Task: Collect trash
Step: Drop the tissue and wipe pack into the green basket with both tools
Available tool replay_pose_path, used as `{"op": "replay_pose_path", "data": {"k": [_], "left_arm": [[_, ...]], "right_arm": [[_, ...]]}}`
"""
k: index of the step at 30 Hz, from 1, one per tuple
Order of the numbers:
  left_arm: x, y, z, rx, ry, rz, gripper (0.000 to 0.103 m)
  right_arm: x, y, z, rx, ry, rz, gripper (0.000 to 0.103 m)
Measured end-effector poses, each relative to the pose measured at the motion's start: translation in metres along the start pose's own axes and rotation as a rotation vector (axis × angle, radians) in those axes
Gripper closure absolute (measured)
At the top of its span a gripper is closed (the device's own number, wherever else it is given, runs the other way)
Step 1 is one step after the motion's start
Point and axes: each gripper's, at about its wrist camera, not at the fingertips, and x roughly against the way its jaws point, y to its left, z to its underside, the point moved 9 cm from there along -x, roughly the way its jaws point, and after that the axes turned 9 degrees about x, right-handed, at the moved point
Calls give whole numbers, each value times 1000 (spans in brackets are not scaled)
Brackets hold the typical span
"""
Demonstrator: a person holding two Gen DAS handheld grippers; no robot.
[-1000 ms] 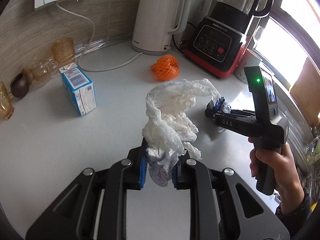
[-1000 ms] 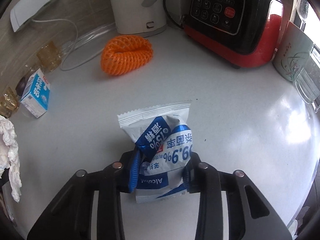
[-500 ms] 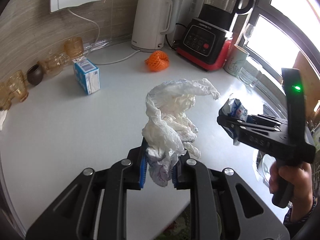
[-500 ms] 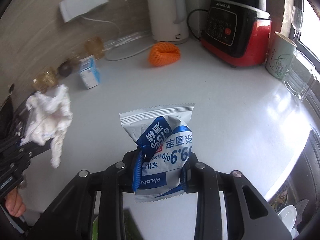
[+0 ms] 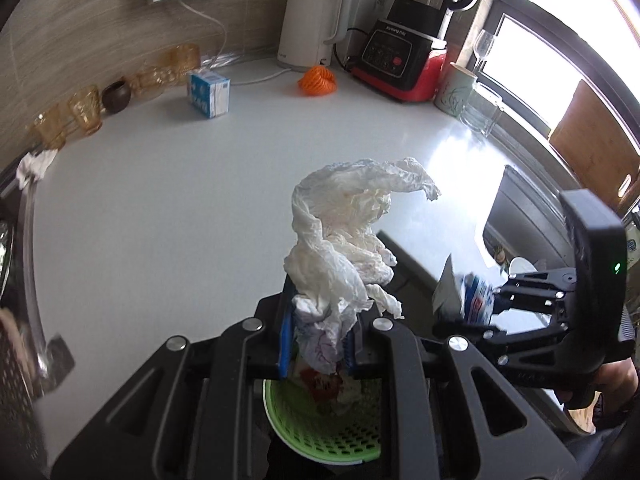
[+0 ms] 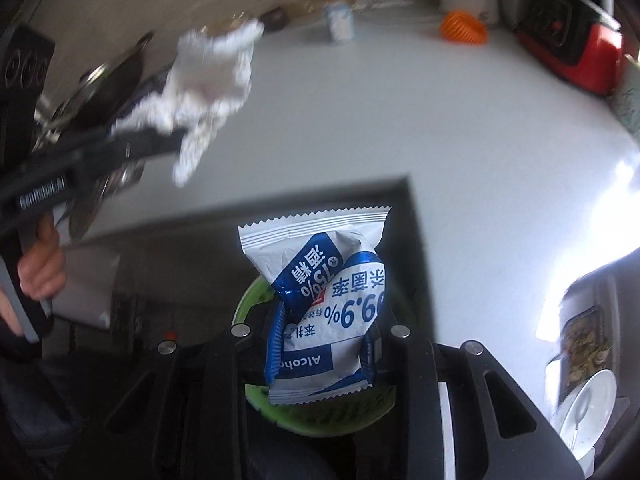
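Note:
My left gripper (image 5: 316,336) is shut on a crumpled white tissue (image 5: 344,240) and holds it over a green mesh bin (image 5: 320,428) below the counter edge. Some trash lies in the bin. My right gripper (image 6: 324,344) is shut on a blue and white alcohol wipe packet (image 6: 324,304), also above the green bin (image 6: 256,292). The right gripper with the packet (image 5: 468,296) shows at the right of the left wrist view. The left gripper with the tissue (image 6: 208,80) shows blurred at the upper left of the right wrist view.
On the white counter (image 5: 160,220) stand a small blue and white carton (image 5: 209,94), an orange net (image 5: 318,79), a white kettle (image 5: 308,32), a red and black blender (image 5: 408,56), a mug (image 5: 456,88) and amber glasses (image 5: 84,108) along the wall.
Both grippers have pulled back from over the counter, past its front edge, to above the green bin. Each still holds its piece of trash.

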Motion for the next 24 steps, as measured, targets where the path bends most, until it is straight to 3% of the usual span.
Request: {"op": "replay_pose_path", "data": {"k": [4, 6, 8, 10, 17, 24], "left_arm": [[8, 4, 23, 19, 20, -10, 84], [10, 5, 30, 22, 31, -17, 84], [10, 6, 37, 22, 41, -29, 84], [9, 7, 44, 26, 54, -41, 84], [-2, 2, 78, 49, 120, -38, 84], [-27, -25, 116, 9, 212, -15, 84]], "right_arm": [[-19, 21, 23, 68, 69, -68, 71], [-28, 32, 29, 132, 99, -86, 66], [-32, 35, 31, 166, 108, -77, 42], [-33, 37, 32, 183, 102, -74, 29], [-1, 17, 14, 175, 44, -53, 15], [41, -24, 1, 135, -43, 16, 11]]}}
